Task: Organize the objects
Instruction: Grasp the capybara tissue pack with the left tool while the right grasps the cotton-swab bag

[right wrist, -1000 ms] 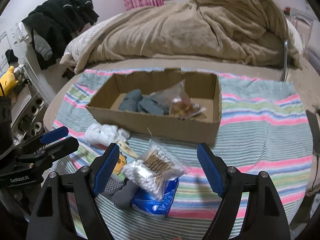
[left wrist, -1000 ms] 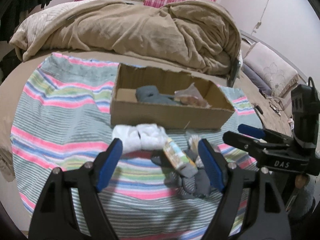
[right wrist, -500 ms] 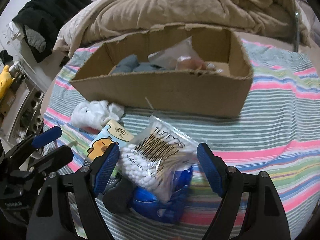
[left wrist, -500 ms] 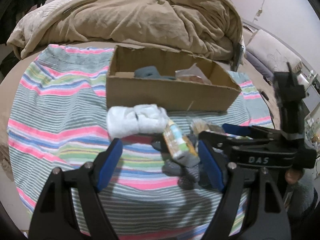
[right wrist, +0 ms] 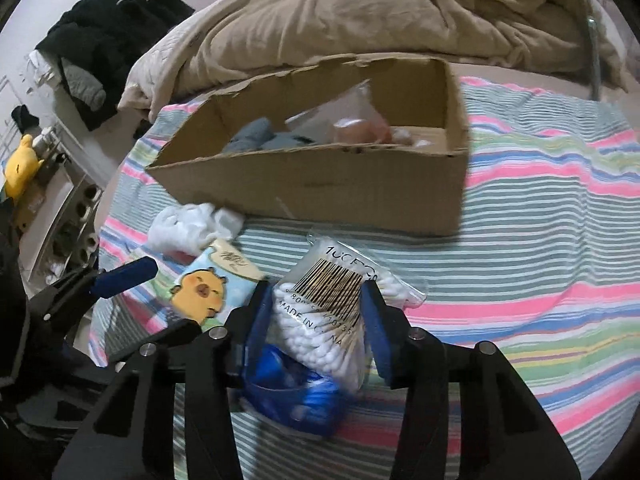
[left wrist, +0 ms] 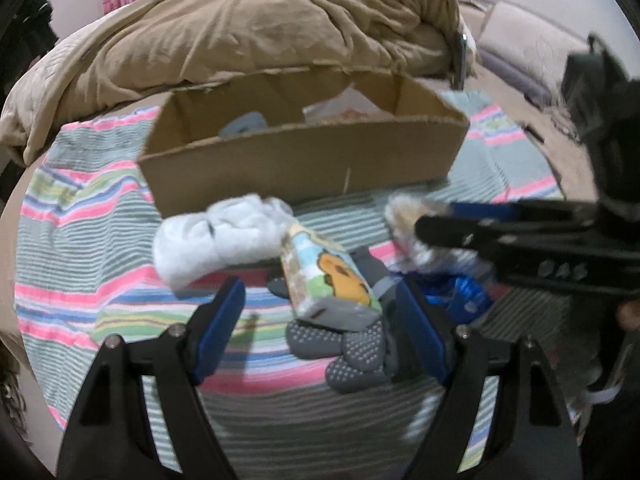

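Blue-padded jaws of the right gripper (right wrist: pixel 318 320) have narrowed since half a second ago and now press both sides of the cotton swab bag (right wrist: pixel 336 308), which was then lying loose between wide-spread pads. The bag sits on top of a blue packet (right wrist: pixel 296 394), at about 6 o'clock from the cardboard box (right wrist: pixel 340 184), near its front wall. In the left wrist view the right gripper now reaches in from 3 o'clock across the swab bag (left wrist: pixel 416 236), closer to the pile than before.

The left gripper (left wrist: pixel 320 332) is spread wide and grips nothing; its pads flank the tissue pack (left wrist: pixel 328 280) and the grey dotted socks (left wrist: pixel 344 348) under it. It has come nearer the pile since the last picture, so these items loom larger.

Count of loose things on the striped cloth (right wrist: pixel 540 240): one swab bag, one blue packet, one tissue pack with a yellow cartoon animal, one white rolled sock bundle (left wrist: pixel 216 240) at about 10 o'clock from the tissue pack, and one heap of grey socks. How many socks lie in the heap I cannot tell.

Inside the one box: grey-blue cloth (right wrist: pixel 256 138) toward its left and one clear plastic bag (right wrist: pixel 356 124) with something brownish toward its right. One tan duvet (right wrist: pixel 380 16) is heaped at 12 o'clock beyond the box.
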Available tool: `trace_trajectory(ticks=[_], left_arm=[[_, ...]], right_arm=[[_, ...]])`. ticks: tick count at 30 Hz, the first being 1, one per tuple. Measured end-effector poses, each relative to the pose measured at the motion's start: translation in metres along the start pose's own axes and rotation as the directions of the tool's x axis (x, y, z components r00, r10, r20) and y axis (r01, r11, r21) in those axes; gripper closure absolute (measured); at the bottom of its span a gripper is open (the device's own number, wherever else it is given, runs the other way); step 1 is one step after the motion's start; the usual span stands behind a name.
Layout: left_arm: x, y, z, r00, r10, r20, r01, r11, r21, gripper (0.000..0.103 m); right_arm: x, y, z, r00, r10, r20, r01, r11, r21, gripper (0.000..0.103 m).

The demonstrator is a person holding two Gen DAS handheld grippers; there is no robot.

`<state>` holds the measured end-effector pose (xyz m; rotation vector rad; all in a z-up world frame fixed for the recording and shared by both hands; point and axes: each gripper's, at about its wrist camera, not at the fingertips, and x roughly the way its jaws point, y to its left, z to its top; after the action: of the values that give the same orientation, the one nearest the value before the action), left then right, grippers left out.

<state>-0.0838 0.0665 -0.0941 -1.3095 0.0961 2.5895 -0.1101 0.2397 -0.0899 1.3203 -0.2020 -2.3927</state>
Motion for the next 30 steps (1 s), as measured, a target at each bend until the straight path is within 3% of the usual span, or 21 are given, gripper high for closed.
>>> trace_trajectory(ticks=[5,9,15,21,23,25,30], left_arm=[[0.024,-0.002,0.002,0.998,0.053,-0.036,-0.052,0.998,0.033,0.023],[0.027,0.006,0.006,0.998,0.049,-0.038,-0.049,0.999,0.0,0.023],[0.023,0.017,0.0,0.994,0.09,-0.054,-0.091,0.996,-0.006,0.023],[0.019,0.006,0.001,0.993,0.119,-0.015,-0.118,0.991,0.064,0.023],[0.023,0.002,0.0,0.993,0.116,-0.014,-0.114,0.989,0.09,0.029],[0.028,0.004,-0.001,0.997,0.073,-0.036,-0.069,0.994,0.082,0.049],[0.026,0.011,-0.002,0.999,0.029,-0.024,-0.028,0.998,0.047,0.055]], right_arm=[[-0.005,-0.007,-0.001,1.0,-0.013,-0.001,0.013,1.0,0.001,0.055],[-0.005,-0.009,-0.002,0.999,-0.045,-0.001,0.045,0.999,0.003,0.037],[0.002,-0.015,-0.001,0.999,-0.048,-0.006,0.048,0.998,0.031,0.025],[0.016,-0.009,0.0,0.999,-0.049,-0.021,0.049,0.998,0.032,0.025],[0.017,-0.01,0.0,0.999,-0.027,-0.023,0.028,0.999,0.036,0.028],[0.016,-0.008,-0.002,1.0,-0.009,-0.025,0.01,1.0,0.022,0.042],[0.006,-0.007,-0.004,1.0,0.007,0.002,-0.007,1.0,0.017,0.051]])
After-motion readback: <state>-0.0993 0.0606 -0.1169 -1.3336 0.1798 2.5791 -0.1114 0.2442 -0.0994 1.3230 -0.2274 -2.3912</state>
